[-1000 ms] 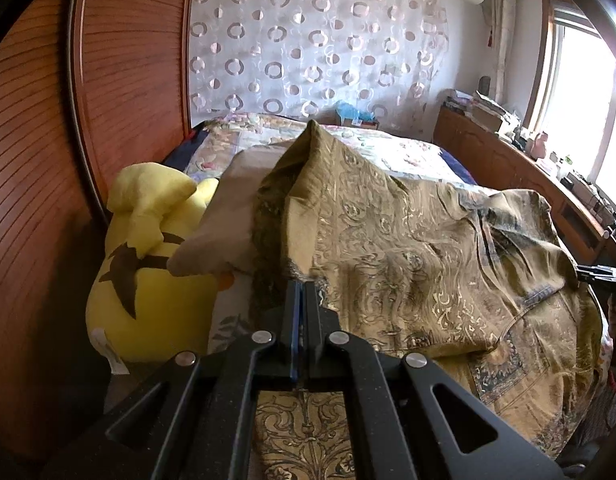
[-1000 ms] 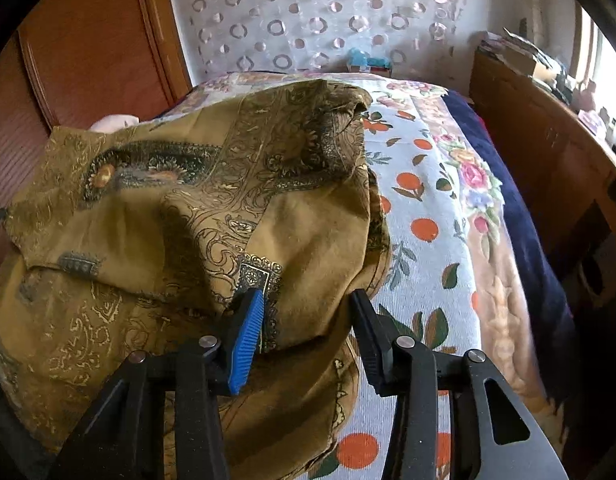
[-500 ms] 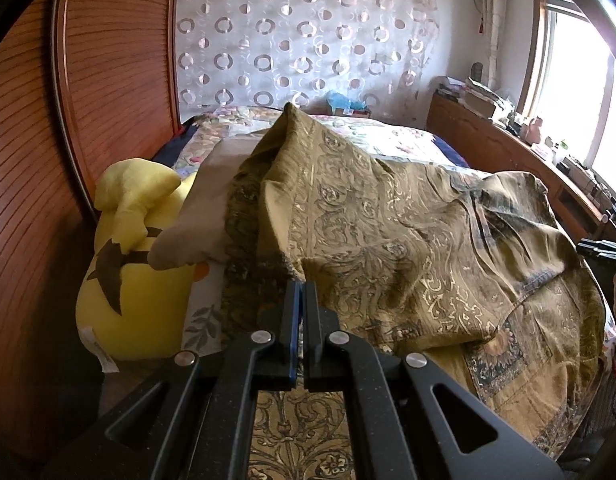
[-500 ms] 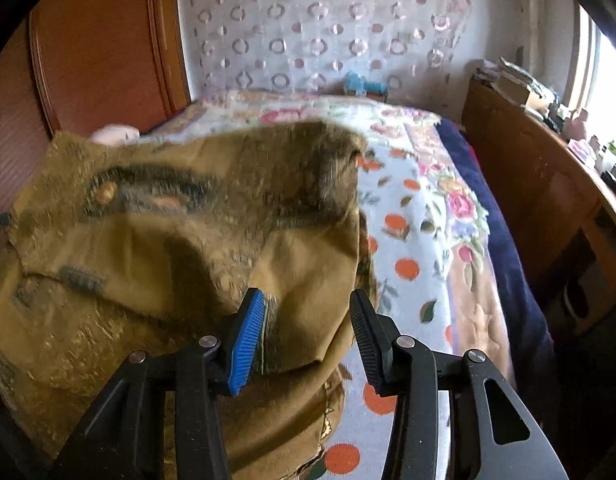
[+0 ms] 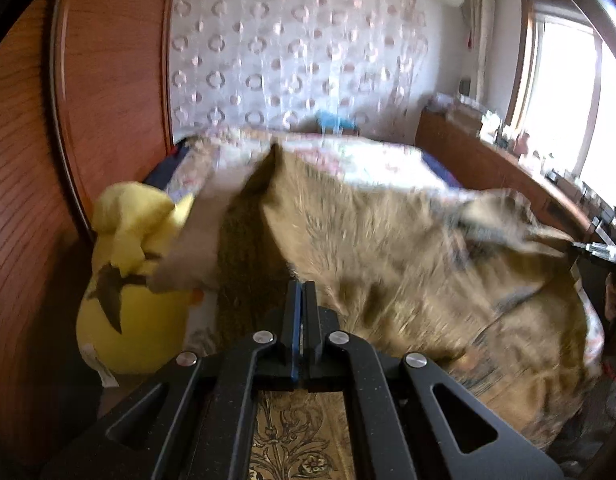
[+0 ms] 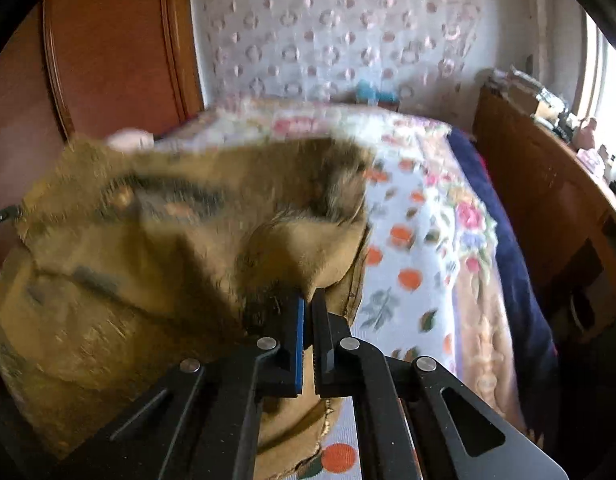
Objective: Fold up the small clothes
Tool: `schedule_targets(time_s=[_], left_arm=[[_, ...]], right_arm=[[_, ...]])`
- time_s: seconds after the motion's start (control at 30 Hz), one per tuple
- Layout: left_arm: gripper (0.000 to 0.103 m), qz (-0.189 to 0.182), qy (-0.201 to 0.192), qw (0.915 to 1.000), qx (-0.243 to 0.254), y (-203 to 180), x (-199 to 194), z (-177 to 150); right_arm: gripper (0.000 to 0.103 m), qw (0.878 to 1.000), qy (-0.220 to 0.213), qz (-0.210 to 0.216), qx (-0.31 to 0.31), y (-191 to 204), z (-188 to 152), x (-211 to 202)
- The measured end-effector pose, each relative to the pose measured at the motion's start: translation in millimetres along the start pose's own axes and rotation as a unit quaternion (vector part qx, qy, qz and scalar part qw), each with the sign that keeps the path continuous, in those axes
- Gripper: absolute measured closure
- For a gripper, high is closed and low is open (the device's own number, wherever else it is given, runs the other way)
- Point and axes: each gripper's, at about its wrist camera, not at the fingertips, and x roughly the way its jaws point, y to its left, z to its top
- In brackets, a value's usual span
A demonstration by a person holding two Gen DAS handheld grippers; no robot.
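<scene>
Right gripper [image 6: 307, 308] just clamped garment [image 6: 148, 240] edge; left gripper [image 5: 302, 296] grips another.

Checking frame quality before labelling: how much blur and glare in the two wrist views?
Left wrist: the brown patterned cloth and the curtain smear with motion blur, the left gripper stays sharp, and the window at right blows out white. Right wrist: the cloth and the floral bedspread are equally smeared, the right gripper is crisp; both views have fisheye-dark corners.

Motion is smearing the olive patterned garment [image 5: 408, 264] in both views (its print unreadable), and it is hiding most of the floral bedspread [image 6: 420, 248].
</scene>
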Motion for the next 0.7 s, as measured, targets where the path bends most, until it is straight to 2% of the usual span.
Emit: schedule_targets(time_s=[0.17, 0.33, 0.5, 0.63, 0.7], left_arm=[[0.102, -0.002, -0.042, 0.9991, -0.001, 5.6, -44.4, 19.2], [0.102, 0.001, -0.047, 0.9989, 0.001, 9.0, -72.6, 13.2], [0.102, 0.019, -0.022, 0.9996, 0.000, 14.2, -79.7, -16.2], [0.102, 0.040, 0.009, 0.9991, 0.013, 17.4, -71.3, -34.9], [0.102, 0.041, 0.018, 0.9989, 0.015, 19.4, -67.2, -36.9]], right_arm=[[0.101, 0.999, -0.045, 0.020, 0.006, -6.8, 9.9, -52.7], [0.101, 0.998, -0.056, 0.025, 0.005, -12.0, 3.2, -88.0], [0.100, 0.999, -0.030, 0.039, -0.014, -8.6, -22.7, -97.2], [0.100, 0.999, 0.006, 0.032, -0.020, -10.5, -46.1, -94.1], [0.093, 1.000, 0.016, 0.019, -0.018, -14.6, -51.6, -87.6]])
